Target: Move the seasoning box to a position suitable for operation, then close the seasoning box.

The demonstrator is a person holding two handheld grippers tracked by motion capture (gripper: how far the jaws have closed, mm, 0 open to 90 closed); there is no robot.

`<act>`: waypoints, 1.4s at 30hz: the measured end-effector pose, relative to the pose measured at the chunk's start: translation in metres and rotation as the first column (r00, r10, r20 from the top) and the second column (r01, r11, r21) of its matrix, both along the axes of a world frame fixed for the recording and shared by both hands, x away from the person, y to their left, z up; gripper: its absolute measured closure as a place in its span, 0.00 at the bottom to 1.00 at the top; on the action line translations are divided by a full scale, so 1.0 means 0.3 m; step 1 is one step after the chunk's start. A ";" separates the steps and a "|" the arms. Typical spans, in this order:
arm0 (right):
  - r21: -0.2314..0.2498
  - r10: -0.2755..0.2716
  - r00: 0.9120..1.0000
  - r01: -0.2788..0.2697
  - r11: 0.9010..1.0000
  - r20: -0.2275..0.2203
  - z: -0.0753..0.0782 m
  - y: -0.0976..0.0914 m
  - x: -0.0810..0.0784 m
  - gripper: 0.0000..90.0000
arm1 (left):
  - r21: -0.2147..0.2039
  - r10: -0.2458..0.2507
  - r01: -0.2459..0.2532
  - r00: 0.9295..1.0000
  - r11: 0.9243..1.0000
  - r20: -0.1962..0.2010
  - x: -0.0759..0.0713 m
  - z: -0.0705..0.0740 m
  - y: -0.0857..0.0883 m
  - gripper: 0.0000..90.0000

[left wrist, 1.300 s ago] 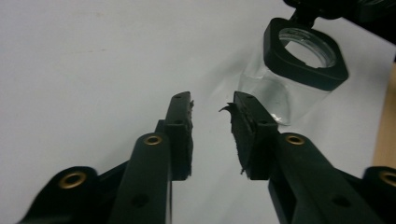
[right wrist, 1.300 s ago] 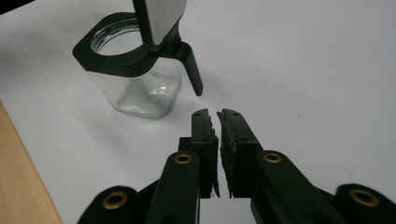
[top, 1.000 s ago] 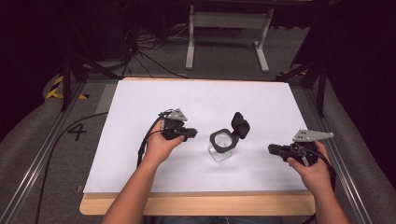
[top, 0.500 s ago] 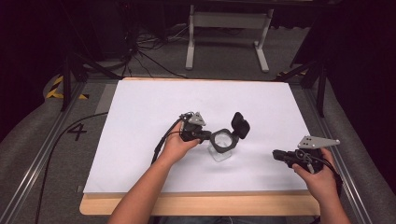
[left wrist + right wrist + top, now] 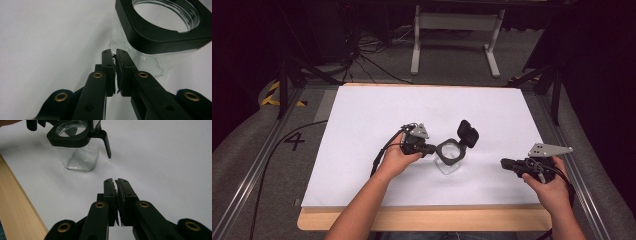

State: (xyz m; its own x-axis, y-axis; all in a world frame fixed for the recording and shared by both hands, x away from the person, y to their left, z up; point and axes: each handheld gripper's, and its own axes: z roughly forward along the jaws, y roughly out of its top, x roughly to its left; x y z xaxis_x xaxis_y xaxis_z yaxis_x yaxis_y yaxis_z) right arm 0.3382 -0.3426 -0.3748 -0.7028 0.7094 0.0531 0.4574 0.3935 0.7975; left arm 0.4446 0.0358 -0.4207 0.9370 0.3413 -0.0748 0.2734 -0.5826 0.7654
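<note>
The clear glass jar (image 5: 449,159) with its black collar and flipped-open lid (image 5: 468,134) stood near the table's (image 5: 362,115) front edge, centre. The left tool (image 5: 113,57), clenched empty, sat just beside its wall; a push could tip it. The right tool (image 5: 115,182) hung clenched, well apart.

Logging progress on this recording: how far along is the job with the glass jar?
Done: the clear glass jar with the black square collar stands upright, its hinged black lid flipped open and nothing visible inside. In hand: the left gripper, jaws shut, is at the collar. Left: the right gripper, also shut, rests apart near the white table's edge.
</note>
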 end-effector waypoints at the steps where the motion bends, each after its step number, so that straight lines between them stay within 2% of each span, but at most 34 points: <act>1: 0.003 0.001 1.000 -0.001 1.000 0.000 0.002 0.002 0.002 0.95 | 0.008 -0.010 0.010 1.000 1.000 -0.006 -0.006 0.003 0.003 0.95; 9: 0.009 0.025 1.000 -0.025 1.000 0.005 0.011 0.025 0.024 0.95 | 0.042 -0.059 0.060 0.998 0.997 -0.030 -0.055 0.020 0.019 0.97; 12: 0.011 0.033 0.999 -0.033 0.999 0.006 0.013 0.034 0.033 0.95 | 0.042 -0.073 0.074 0.997 0.996 -0.036 -0.072 0.021 0.015 0.97; 21: 0.017 0.049 0.999 -0.049 0.999 0.004 0.013 0.047 0.051 0.95 | 0.070 -0.138 0.141 0.989 0.988 -0.046 -0.120 0.028 -0.017 0.96; 26: 0.020 0.053 0.999 -0.053 0.998 0.001 0.014 0.049 0.055 0.95 | 0.076 -0.151 0.155 0.987 0.985 -0.062 -0.137 0.029 -0.031 0.95; 30: 0.021 0.053 0.999 -0.053 0.998 0.002 0.014 0.046 0.056 0.96 | 0.085 -0.158 0.165 0.983 0.983 -0.089 -0.140 0.035 -0.025 0.94; 31: 0.023 0.052 0.999 -0.052 0.998 0.001 0.015 0.044 0.056 0.96 | 0.073 -0.161 0.169 0.981 0.983 -0.106 -0.143 0.040 -0.022 0.94; 33: 0.029 0.050 0.999 -0.050 0.998 0.001 0.016 0.040 0.057 0.96 | 0.037 -0.181 0.189 0.972 0.981 -0.151 -0.155 0.056 -0.018 0.95; 34: 0.032 0.048 0.999 -0.048 0.998 0.001 0.017 0.037 0.058 0.96 | 0.032 -0.203 0.212 0.963 0.977 -0.176 -0.163 0.065 -0.019 0.95; 35: 0.037 0.047 0.999 -0.047 0.998 0.000 0.017 0.036 0.058 0.96 | 0.019 -0.236 0.246 0.950 0.969 -0.206 -0.178 0.078 -0.023 0.95; 36: 0.045 0.049 0.999 -0.049 0.998 -0.004 0.018 0.037 0.058 0.96 | -0.001 -0.261 0.267 0.939 0.964 -0.223 -0.186 0.087 -0.026 0.95; 37: 0.045 0.049 0.999 -0.049 0.998 -0.004 0.018 0.037 0.058 0.96 | -0.001 -0.261 0.267 0.939 0.964 -0.223 -0.186 0.087 -0.026 0.95; 38: 0.045 0.050 0.999 -0.049 0.998 -0.002 0.019 0.038 0.058 0.96 | -0.038 -0.296 0.296 0.923 0.955 -0.248 -0.201 0.101 -0.036 0.95; 39: 0.047 0.055 0.999 -0.055 0.997 -0.001 0.023 0.042 0.058 0.96 | -0.049 -0.306 0.304 0.921 0.952 -0.243 -0.214 0.113 -0.047 0.95; 40: 0.049 0.066 0.998 -0.066 0.997 0.001 0.032 0.050 0.059 0.97 | 0.000 -0.283 0.290 0.934 0.957 -0.220 -0.227 0.120 -0.061 0.94; 41: 0.049 0.066 0.998 -0.066 0.997 0.001 0.032 0.050 0.059 0.97 | 0.000 -0.283 0.290 0.934 0.957 -0.220 -0.227 0.120 -0.061 0.94; 42: 0.050 0.067 0.998 -0.067 0.996 0.001 0.037 0.055 0.060 0.97 | 0.060 -0.259 0.274 0.947 0.960 -0.190 -0.234 0.116 -0.077 0.94</act>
